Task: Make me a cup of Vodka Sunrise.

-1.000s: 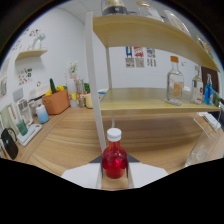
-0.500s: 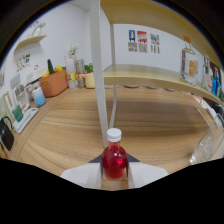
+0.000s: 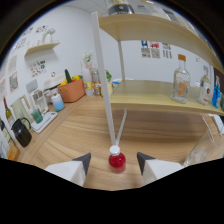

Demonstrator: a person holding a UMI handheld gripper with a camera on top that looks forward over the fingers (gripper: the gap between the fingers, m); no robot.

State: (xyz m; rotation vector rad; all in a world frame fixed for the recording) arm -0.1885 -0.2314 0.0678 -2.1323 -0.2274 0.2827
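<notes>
Left to right: one black kettle [image 3: 21, 134] at the far left on the wooden counter [image 3: 75, 142], next to it one white tray [image 3: 44, 121] carrying two cups, a teal one [image 3: 36, 116] and a pale blue one [image 3: 57, 103]. Behind those, one orange basket [image 3: 73, 91] with green and yellow items inside, contents too small to identify. One small wall shelf [image 3: 41, 48] above, with something leafy on top. A few small jars near the basket, count unclear. Centre: one white upright post [image 3: 104, 75] of a two-level wooden shelf unit [image 3: 150, 95]. On lower level, right side: one clear glass bottle [image 3: 181, 82] with white cap and an orange label, then two more bottles at the far right, one pale [image 3: 205, 89], one blue [image 3: 217, 96], partly cut off. Two posters [image 3: 150, 49] on the back wall behind the shelf. Task item: one small bottle [image 3: 117, 159] with red liquid, white screw cap, rounded body, upright on the counter, just in front of the post base. Gripper [image 3: 113, 163] spread wide: two white fingers with dark tips, bottle between them, clear gap on each side, no contact with either finger. One clear glass object at the right near the right finger, edge only, not identifiable.
</notes>
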